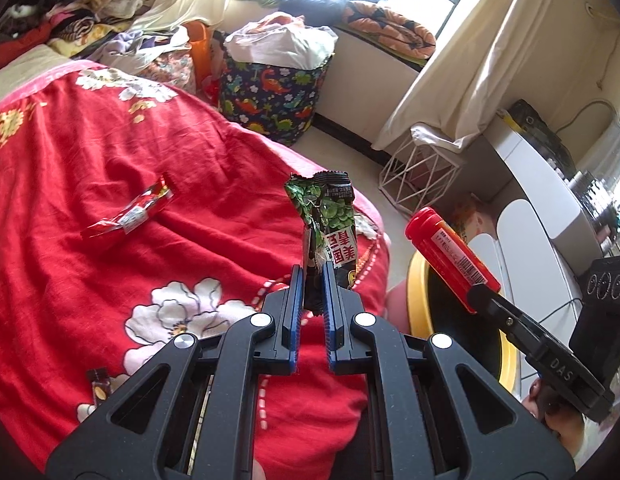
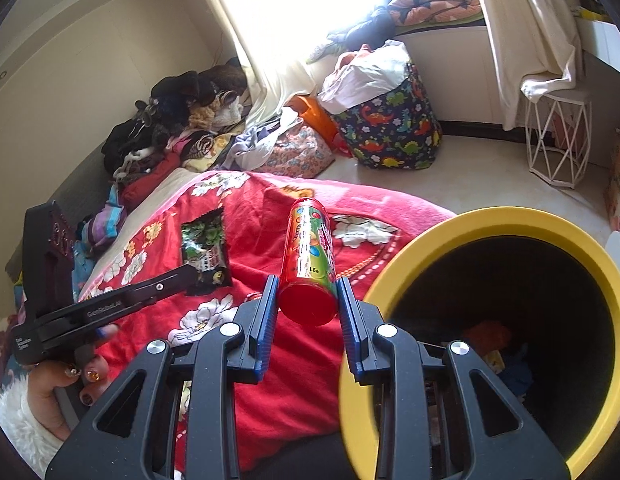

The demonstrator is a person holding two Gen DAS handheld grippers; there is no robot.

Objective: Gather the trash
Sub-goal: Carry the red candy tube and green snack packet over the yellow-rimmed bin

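My left gripper (image 1: 313, 276) is shut on a green and black snack wrapper (image 1: 330, 216) and holds it upright above the red floral blanket (image 1: 109, 160). My right gripper (image 2: 307, 288) is shut on a red candy tube (image 2: 310, 256) and holds it just left of the yellow-rimmed black bin (image 2: 510, 224). The tube (image 1: 450, 256) and the bin's rim (image 1: 418, 304) also show at the right of the left wrist view. A red wrapper (image 1: 129, 212) and a small brown wrapper (image 1: 99, 386) lie on the blanket. The held snack wrapper (image 2: 205, 252) also shows in the right wrist view.
A dinosaur-print fabric basket (image 1: 269, 96) full of clothes stands on the floor by the window. A white wire stool (image 1: 422, 172) stands by the curtain. Clothes are piled at the bed's far side (image 2: 169, 132). A white desk (image 1: 542, 200) is at the right.
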